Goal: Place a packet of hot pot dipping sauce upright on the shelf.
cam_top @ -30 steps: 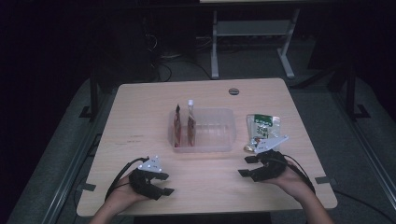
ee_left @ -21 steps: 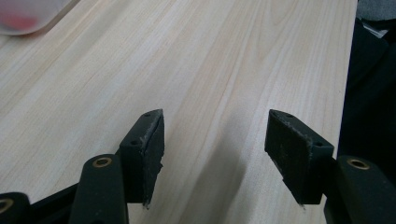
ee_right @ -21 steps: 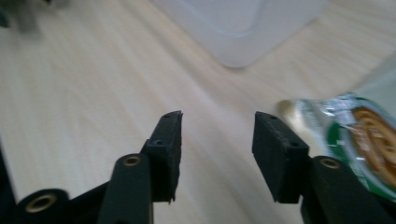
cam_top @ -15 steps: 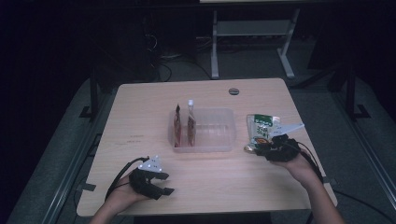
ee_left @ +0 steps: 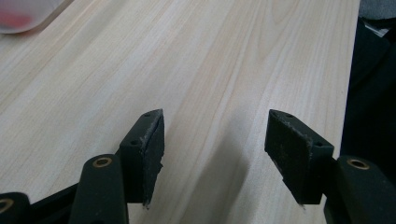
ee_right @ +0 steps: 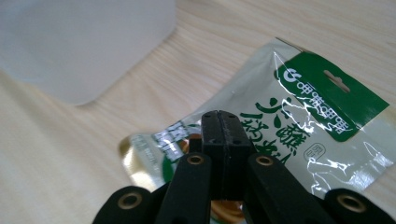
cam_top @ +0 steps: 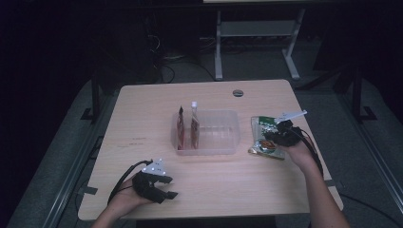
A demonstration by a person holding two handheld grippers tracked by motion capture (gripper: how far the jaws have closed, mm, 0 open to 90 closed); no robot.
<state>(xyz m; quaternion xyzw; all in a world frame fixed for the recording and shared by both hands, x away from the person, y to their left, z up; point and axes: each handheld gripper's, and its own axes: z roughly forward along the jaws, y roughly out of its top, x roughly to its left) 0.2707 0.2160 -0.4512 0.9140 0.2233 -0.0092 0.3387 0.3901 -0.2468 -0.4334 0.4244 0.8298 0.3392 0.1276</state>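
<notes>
Left gripper (cam_top: pixel 167 191) sat at the near-left of the table (cam_top: pixel 142 118), in the person's left hand (cam_top: pixel 124 199), jaws apart w/ nothing between them. Left gripper view (ee_left: pixel 215 154): bare wood grain between the pads, which sat close above the tabletop; contact w/ it unclear. Cable looped off to the left of the hand in the high view.

Right gripper (cam_top: pixel 272 138) was farther in, right side, held by the right hand (cam_top: pixel 298 151), tips over the snack pouch (cam_top: pixel 264 135). Right gripper view (ee_right: pixel 223 128): jaws had just been closing and were fully together, pad to pad. Can't tell if any film was pinched btwn them; the tips sat over the pouch (ee_right: pixel 299 130), around mid-body, near the green print. Pouch lay flat on the table, silver-and-green, hang-hole header at its far end, just beside the right wall of the clear plastic bin (cam_top: pixel 209 135). Couldn't tell whether pouch edge touched the bin.

Bin was mid-table, translucent. At its left end two packets stood on edge: a dark red one (cam_top: pixel 181 127) and, just right of it, one w/ a white top (cam_top: pixel 194 124). Rest of the bin looked unfilled.

Past the bin, a round grommet (cam_top: pixel 238 93) near the far edge of the table. Beyond that, dark floor and a white desk frame (cam_top: pixel 256 33).
</notes>
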